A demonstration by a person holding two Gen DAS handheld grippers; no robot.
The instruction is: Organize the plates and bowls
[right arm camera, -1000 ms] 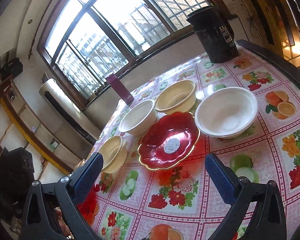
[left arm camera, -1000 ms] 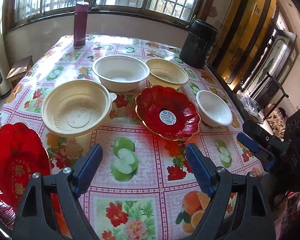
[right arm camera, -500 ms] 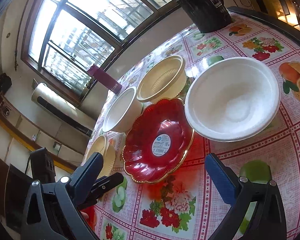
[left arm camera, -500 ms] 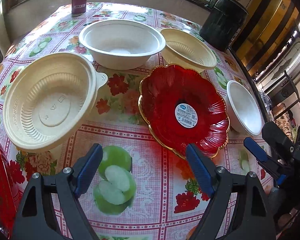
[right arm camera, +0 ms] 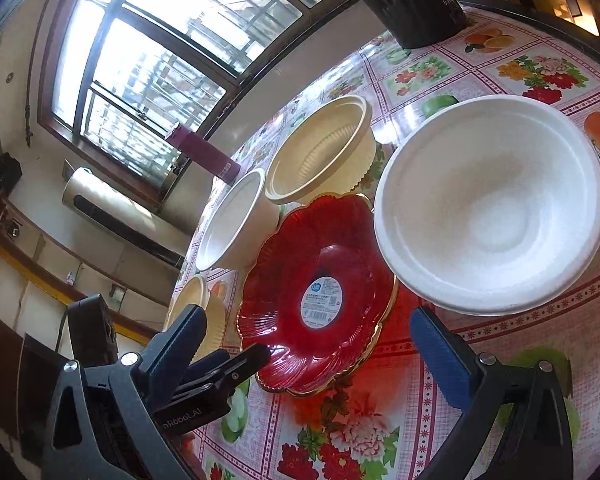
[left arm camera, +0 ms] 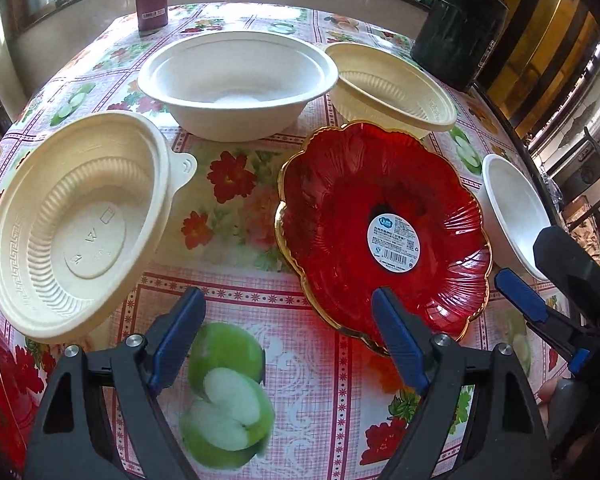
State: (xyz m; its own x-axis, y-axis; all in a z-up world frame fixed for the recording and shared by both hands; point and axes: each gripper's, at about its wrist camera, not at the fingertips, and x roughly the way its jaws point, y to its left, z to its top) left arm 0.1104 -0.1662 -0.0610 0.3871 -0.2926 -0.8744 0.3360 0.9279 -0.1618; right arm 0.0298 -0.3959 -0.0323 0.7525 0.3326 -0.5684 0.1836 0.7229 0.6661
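Glossy scalloped red plate with gold rim, ribbed cream bowl left, smooth white bowl cut off right, left gripper and right gripper both gaping, empty.

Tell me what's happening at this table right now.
A person holds two grippers over a table set with bowls and a red flower-shaped plate. The left gripper and the right gripper are both open and empty, near the plate's front edge. Two cream bowls and two white bowls sit apart, not stacked.
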